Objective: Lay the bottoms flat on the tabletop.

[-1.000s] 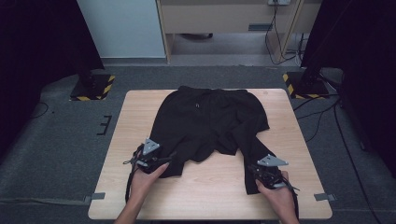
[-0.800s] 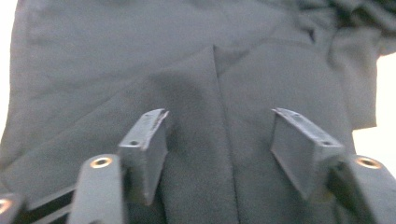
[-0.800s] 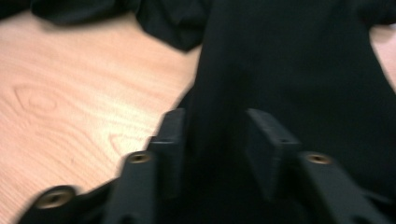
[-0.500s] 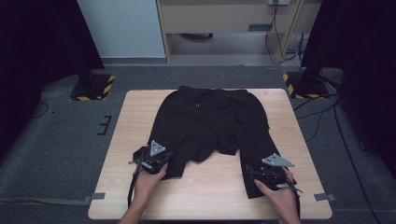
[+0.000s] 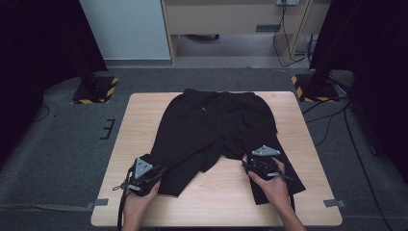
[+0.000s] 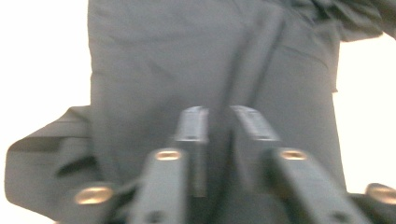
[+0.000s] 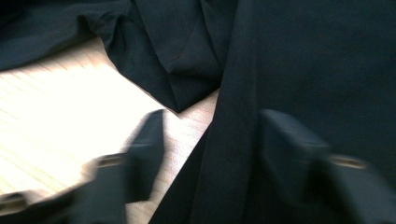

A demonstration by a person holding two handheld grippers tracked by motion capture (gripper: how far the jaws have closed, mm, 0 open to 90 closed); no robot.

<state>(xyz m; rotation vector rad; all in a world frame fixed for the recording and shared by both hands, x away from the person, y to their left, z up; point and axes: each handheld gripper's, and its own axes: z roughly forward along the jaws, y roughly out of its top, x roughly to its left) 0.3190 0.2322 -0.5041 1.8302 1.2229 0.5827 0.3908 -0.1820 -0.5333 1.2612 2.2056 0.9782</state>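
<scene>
The trousers (image 5: 211, 130) are black cloth – matt, soft-looking, with a fine weave and shallow creases. The table (image 5: 144, 115) is pale wood with a smooth surface and faint straight grain. The floor (image 5: 62, 144) looks like grey carpet, rough and dull. The left gripper (image 6: 219, 126) is matt black – likely plastic – with brass-coloured metal screws.

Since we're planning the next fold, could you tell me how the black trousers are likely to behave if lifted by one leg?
The black trousers would probably hang limp: the cloth lies flat with soft creases on the table. They look thin, so likely light. Lifted at a leg end near the left gripper, the rest would likely drag and bunch rather than follow stiffly.
</scene>
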